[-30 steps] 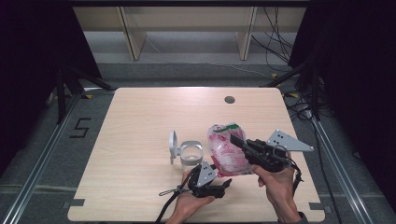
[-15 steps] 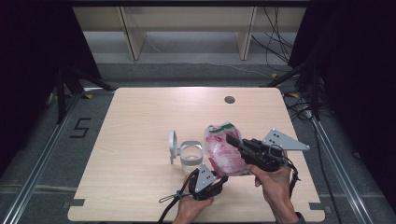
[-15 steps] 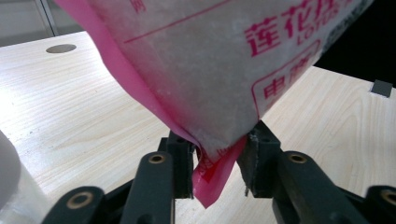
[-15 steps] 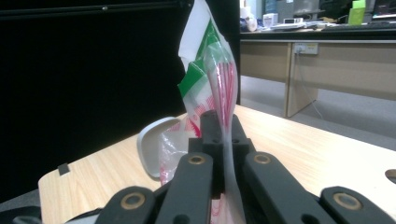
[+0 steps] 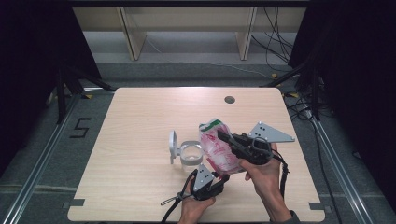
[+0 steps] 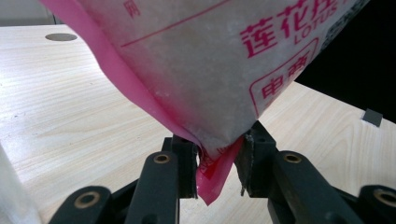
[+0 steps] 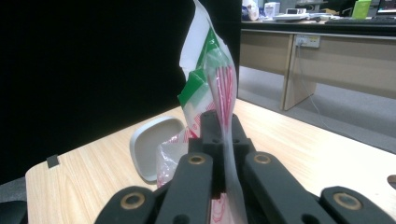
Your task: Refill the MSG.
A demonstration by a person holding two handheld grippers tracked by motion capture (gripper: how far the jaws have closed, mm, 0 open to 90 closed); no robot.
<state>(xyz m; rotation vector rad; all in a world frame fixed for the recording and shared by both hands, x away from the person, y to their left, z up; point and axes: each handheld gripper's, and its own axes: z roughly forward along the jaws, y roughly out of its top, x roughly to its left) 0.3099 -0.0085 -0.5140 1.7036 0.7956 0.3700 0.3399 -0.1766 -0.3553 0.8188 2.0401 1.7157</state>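
the pink bag (image 5: 219, 149) is held up over the worktop (image 5: 140, 121), just beside the clear jar (image 5: 190, 154) and its lid (image 5: 173, 143). the right gripper (image 5: 223, 136) is clamped tight on its upper edge; the left gripper (image 5: 219, 179), whose jaws have just been closing, pinches its bottom corner.

A clear glass jar (image 5: 190, 153) stands on the wooden table (image 5: 140, 121), its white lid (image 5: 173, 143) open beside it.

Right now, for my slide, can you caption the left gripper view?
Left gripper pinching the bottom corner of a pink-printed translucent plastic bag above the light wooden table.
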